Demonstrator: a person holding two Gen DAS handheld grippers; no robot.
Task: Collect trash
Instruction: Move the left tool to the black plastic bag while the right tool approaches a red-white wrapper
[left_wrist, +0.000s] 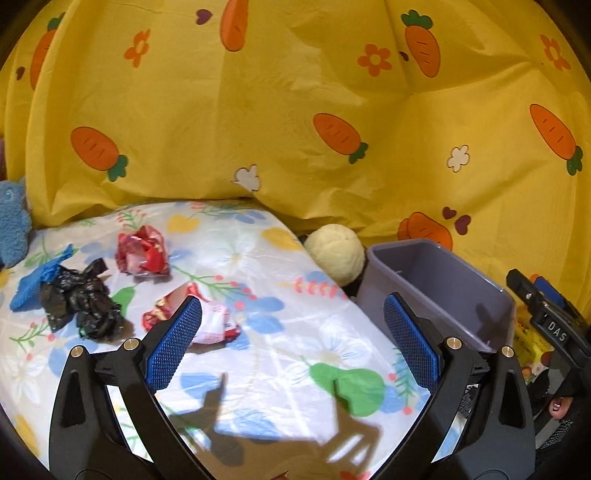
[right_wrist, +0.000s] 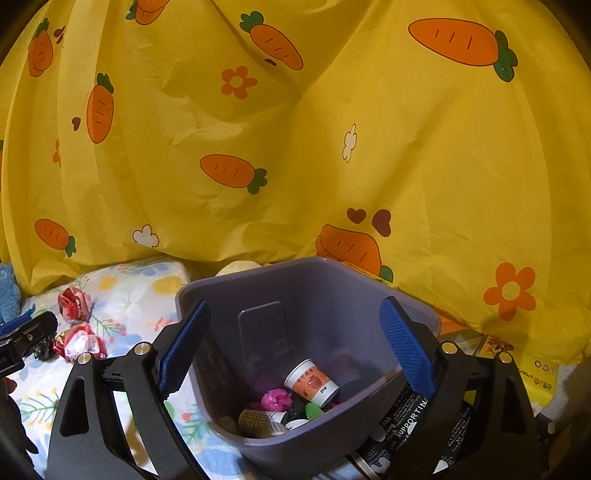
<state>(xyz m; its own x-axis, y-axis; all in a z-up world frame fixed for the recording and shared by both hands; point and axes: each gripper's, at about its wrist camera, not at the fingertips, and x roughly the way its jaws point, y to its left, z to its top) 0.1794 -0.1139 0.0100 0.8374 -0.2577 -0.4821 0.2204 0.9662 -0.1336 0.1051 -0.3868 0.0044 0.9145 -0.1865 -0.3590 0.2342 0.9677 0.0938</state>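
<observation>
In the left wrist view my left gripper (left_wrist: 291, 306) is open over the flowered cloth (left_wrist: 280, 354), with nothing between its fingers. Ahead of it lie a red-and-white wrapper (left_wrist: 214, 321), partly behind the left finger, a crumpled red wrapper (left_wrist: 142, 251), a black crumpled bag (left_wrist: 83, 302) and a blue scrap (left_wrist: 37, 280). The grey bin (left_wrist: 436, 288) stands to the right. In the right wrist view my right gripper (right_wrist: 295, 306) hangs open above the bin (right_wrist: 207, 284) and holds nothing. Inside the bin lie a paper cup (right_wrist: 312, 380), a pink wad (right_wrist: 275, 398) and other trash.
A yellow carrot-print curtain (left_wrist: 295, 110) closes off the back. A blue plush toy (left_wrist: 13, 221) sits at the far left and a cream plush ball (left_wrist: 336, 251) behind the bin. Yellow packets (right_wrist: 532, 373) lie right of the bin.
</observation>
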